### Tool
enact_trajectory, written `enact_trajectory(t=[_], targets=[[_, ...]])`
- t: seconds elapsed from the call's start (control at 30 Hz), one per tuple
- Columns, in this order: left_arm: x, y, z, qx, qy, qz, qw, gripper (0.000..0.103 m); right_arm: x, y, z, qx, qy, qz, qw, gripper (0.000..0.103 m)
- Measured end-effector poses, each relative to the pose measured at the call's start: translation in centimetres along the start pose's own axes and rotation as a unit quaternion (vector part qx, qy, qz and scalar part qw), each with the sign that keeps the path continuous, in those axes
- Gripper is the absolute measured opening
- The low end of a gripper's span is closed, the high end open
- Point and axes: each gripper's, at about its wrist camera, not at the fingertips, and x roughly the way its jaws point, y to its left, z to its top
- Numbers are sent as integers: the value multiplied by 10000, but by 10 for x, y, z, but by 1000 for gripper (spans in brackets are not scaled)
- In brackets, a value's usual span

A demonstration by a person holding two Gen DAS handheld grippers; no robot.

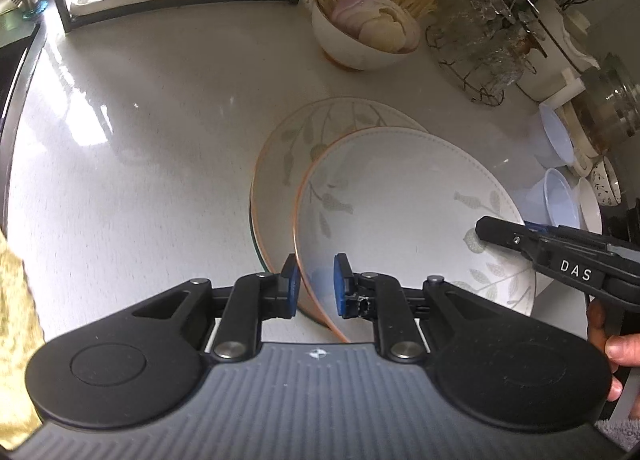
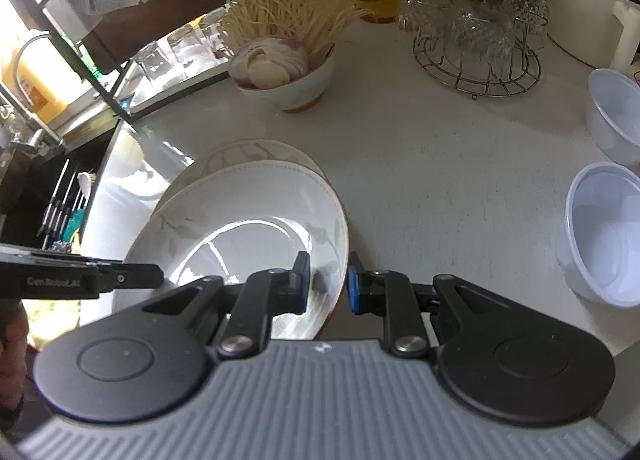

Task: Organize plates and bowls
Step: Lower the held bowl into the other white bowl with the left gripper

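The tabletop [image 2: 420, 164] carries a lower leaf-pattern plate [image 1: 288, 148], and the upper leaf-pattern plate [image 1: 400, 196] overlaps it, tilted. The left hand-held gripper [image 1: 316, 286] straddles the upper plate's near rim, pads apart. The right hand-held gripper [image 2: 329, 280] straddles the opposite rim, likewise not clenched. Uneven closing could tip the plate, so that it slides or chips the lower one. Two translucent plastic bowls [image 2: 604, 232] wait beside. Rim contact under both pads is hard to make out.
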Motion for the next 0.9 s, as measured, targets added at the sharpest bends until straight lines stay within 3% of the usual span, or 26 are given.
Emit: enact_trajectory(t=[0.3,0.63,0.9], targets=[[18,-7,24,297,361,200,9987,21,17,2,13,30,136,-249,9996,22],[23,-6,39,390,514,271,9975,22,28,-2,20,283,138,-229,9992,23],[16,10,44,-68,531,36,9986,22,36,-2,23,449,235,-85,9987,24]])
